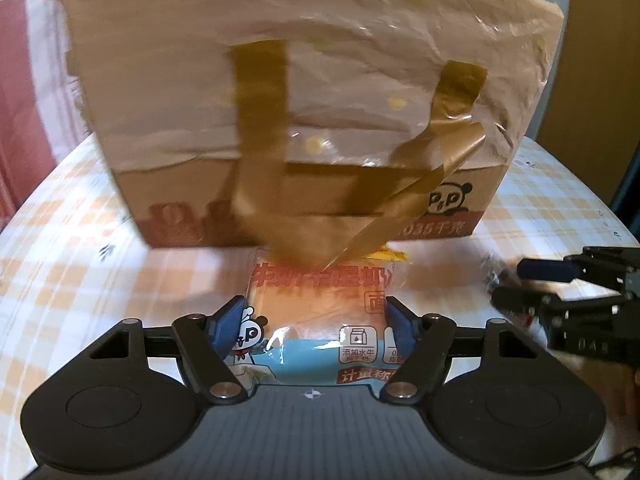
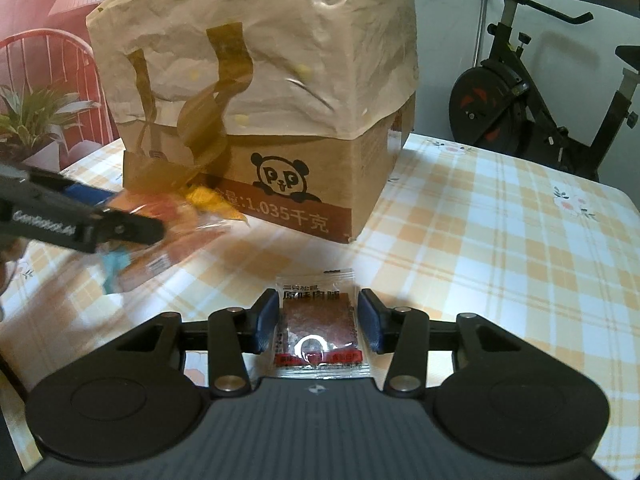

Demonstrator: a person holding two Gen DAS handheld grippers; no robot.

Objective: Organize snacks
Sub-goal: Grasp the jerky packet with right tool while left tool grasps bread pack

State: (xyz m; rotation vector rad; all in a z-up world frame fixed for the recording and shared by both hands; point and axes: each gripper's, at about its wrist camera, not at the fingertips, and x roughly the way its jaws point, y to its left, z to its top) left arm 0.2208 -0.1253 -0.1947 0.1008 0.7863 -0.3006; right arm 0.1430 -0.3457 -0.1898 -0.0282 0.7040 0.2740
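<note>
A cardboard box (image 1: 312, 208) with a panda logo stands on the checked table, a brown paper bag (image 1: 304, 60) pulled over its top. My left gripper (image 1: 316, 322) is open, its blue pads either side of a wrapped bread pack (image 1: 320, 312) lying in front of the box. My right gripper (image 2: 317, 320) is open around a small clear packet of dried meat (image 2: 318, 328) on the table. The box (image 2: 288, 184) and bag (image 2: 260, 48) stand ahead of it. The left gripper (image 2: 80, 220) and bread pack (image 2: 176, 236) show blurred at the left.
The table has an orange checked cloth (image 2: 500, 260). An exercise bike (image 2: 520, 80) stands behind the table's far right edge. A potted plant (image 2: 32, 128) and a red chair (image 2: 48, 56) are at the far left. My right gripper shows at the right of the left wrist view (image 1: 560, 292).
</note>
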